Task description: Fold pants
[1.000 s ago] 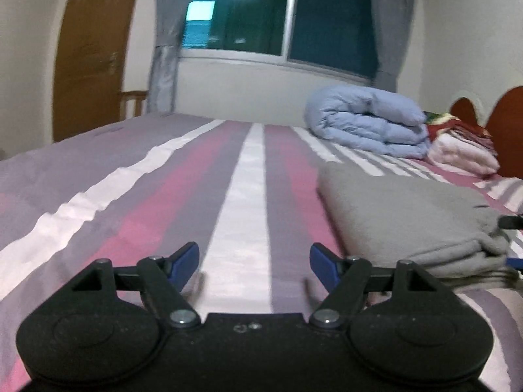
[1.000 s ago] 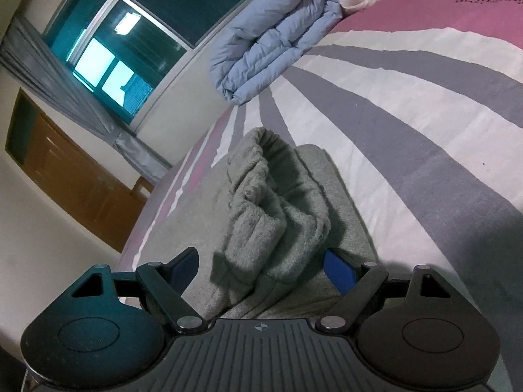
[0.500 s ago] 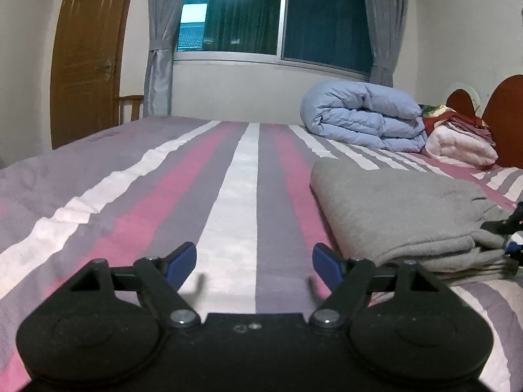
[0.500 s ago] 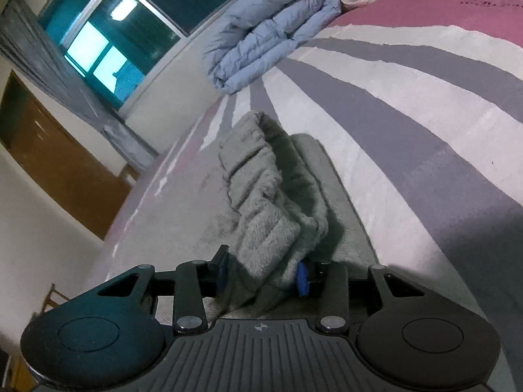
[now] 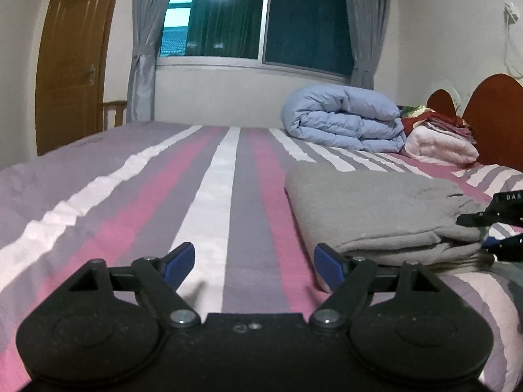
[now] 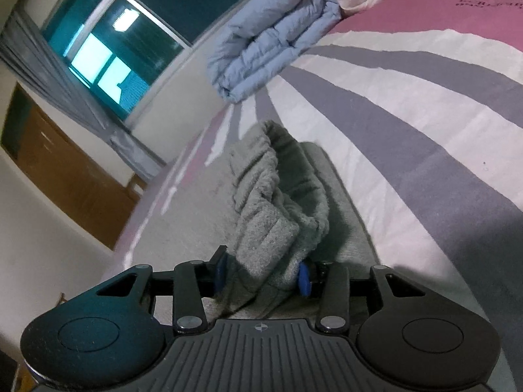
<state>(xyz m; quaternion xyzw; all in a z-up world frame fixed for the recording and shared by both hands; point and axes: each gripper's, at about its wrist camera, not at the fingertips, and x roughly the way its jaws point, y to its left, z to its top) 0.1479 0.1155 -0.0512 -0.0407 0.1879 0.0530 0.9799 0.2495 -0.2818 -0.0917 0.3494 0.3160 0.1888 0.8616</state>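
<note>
Grey fleece pants point(image 5: 376, 209) lie folded in layers on the striped bed, to the right in the left wrist view. My left gripper point(image 5: 255, 263) is open and empty, low over the bedspread just left of the pants. My right gripper point(image 6: 261, 272) is shut on the bunched elastic waistband of the pants point(image 6: 271, 202), with thick cloth between the blue pads. Its black fingers point(image 5: 490, 219) show at the right edge of the left wrist view, at the pants' right end.
A folded blue duvet point(image 5: 343, 119) and a pink blanket pile point(image 5: 438, 145) lie near the red headboard point(image 5: 490, 111). The striped bedspread point(image 5: 147, 196) stretches left toward a wooden door point(image 5: 75, 65) and a curtained window point(image 5: 255, 19).
My right gripper closed from wide open onto the waistband and now holds it. My left gripper stayed open and the view shifted slightly, with the pants a little further right.
</note>
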